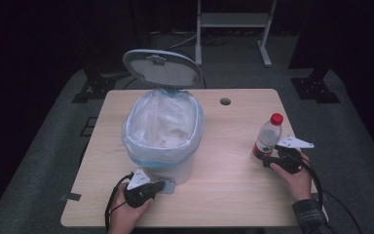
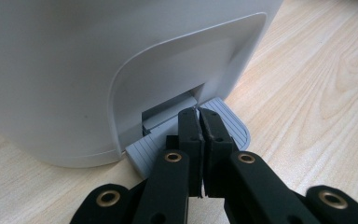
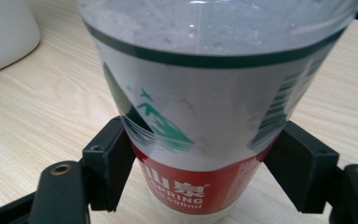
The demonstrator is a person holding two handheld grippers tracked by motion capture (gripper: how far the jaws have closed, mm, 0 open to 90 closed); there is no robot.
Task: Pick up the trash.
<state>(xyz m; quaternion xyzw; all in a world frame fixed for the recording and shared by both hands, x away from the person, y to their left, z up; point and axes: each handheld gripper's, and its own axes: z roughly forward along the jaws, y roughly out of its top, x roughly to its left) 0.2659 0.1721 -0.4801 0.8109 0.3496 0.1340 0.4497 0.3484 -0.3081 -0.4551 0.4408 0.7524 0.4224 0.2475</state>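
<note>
Pressing on the grey foot pedal (image 2: 223, 122) of the pedal bin (image 1: 168, 146), the left gripper (image 2: 199, 122) has its jaws closed together, tips resting on the ribbed pedal surface with nothing between them. We read the raised lid (image 1: 161, 68) as the effect of that pressure. At the right side of the table (image 1: 224, 195), the plastic bottle (image 1: 268, 136) with a red cap (image 1: 276, 118) stands upright, well apart from the bin. The right gripper (image 3: 200, 172) straddles the bottle's lower body at the label (image 3: 191, 135), one jaw on each side of it; from the right gripper view the pads appear to touch or nearly touch the wall, so we judge the bottle held or about to be held.

We judge the bottle light and thin-walled: it looks largely empty, so it will dent under a hard squeeze and may slip on its smooth label. The lower, labelled section, where the jaws sit now, seems the firmest place to hold.

The bin is lined with a translucent bag (image 1: 163, 122) folded over the rim. The open lid stands at the far side, leaving the near side free. A small round hole (image 1: 225, 101) marks the table's far edge.
</note>
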